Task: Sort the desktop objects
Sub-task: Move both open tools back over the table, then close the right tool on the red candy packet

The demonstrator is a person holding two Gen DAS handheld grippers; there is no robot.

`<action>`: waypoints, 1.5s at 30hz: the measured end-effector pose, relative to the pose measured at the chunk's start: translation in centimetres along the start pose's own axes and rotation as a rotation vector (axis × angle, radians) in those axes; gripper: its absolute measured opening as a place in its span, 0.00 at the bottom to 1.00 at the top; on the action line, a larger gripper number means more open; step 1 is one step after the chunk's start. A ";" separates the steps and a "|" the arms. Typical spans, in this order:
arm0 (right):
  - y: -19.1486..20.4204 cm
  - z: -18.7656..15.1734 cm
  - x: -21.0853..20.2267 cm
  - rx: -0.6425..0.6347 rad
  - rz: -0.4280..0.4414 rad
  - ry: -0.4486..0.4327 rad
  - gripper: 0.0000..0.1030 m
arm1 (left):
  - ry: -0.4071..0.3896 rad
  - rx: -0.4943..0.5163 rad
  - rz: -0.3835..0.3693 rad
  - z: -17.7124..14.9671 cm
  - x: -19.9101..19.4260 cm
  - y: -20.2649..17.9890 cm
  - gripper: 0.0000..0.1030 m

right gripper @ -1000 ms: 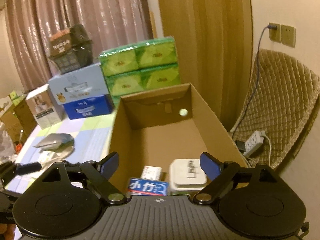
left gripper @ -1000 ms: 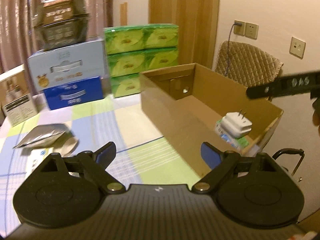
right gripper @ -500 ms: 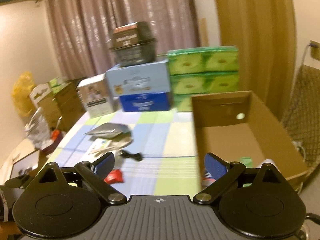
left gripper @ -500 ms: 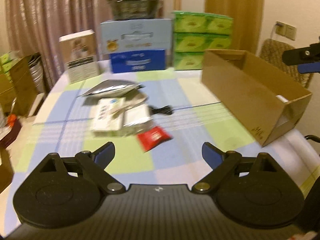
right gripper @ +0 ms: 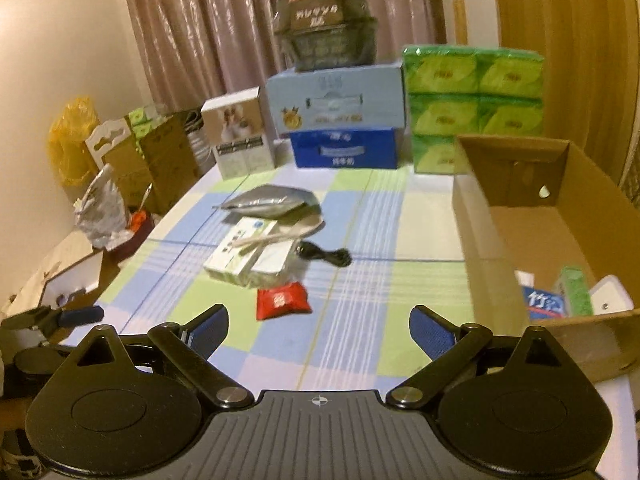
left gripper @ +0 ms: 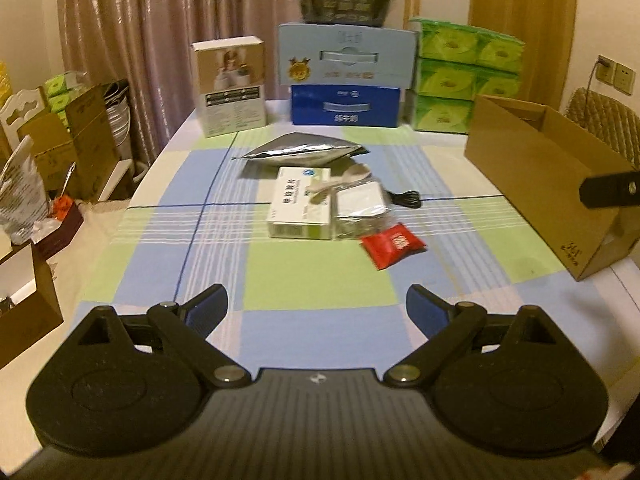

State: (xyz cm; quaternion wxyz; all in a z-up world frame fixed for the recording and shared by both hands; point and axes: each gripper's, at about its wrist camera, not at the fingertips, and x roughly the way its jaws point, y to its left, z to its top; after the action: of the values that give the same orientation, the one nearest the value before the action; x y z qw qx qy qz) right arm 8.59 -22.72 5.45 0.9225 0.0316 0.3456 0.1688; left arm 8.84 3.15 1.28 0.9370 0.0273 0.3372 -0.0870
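Fingers on both the left gripper (left gripper: 317, 306) and right gripper (right gripper: 319, 327) are spread wide, holding nothing. Leftover clutter sits mid-tabletop: red packet (left gripper: 392, 245) nearest, touching the white medicine box (left gripper: 301, 207) pile (spoon (left gripper: 340, 182) balanced on top). Grabbing carelessly probably knocks that spoon off. Cardboard box (right gripper: 560, 236) waits at the right edge.

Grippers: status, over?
Left gripper open, empty. Right gripper open, empty. Red packet nearest, beside the white box. Nothing blocking it.
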 end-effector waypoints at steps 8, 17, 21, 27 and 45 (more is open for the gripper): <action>1.3 -1.1 4.9 -0.019 0.002 0.055 0.92 | -0.003 -0.019 0.015 1.3 2.2 1.6 0.92; 1.1 -2.0 11.3 -0.040 0.016 0.091 0.92 | 0.056 0.019 0.007 2.4 7.1 2.6 0.92; 0.2 -2.5 13.6 -0.018 0.008 0.124 0.92 | 0.111 -0.032 0.002 2.0 9.2 3.7 0.92; 0.7 -1.8 15.6 -0.055 0.018 0.102 0.92 | 0.081 0.026 0.061 2.5 10.5 3.5 0.92; 2.8 -2.0 19.7 -0.151 0.037 0.097 0.91 | 0.075 -0.077 0.038 3.9 12.4 5.2 0.96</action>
State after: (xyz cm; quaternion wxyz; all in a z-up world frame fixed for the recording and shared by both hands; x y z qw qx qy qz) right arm 20.37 -13.61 -7.93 0.9012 -0.0397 0.3754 0.2129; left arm 21.60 6.07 -3.63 0.9256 0.0010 0.3745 -0.0552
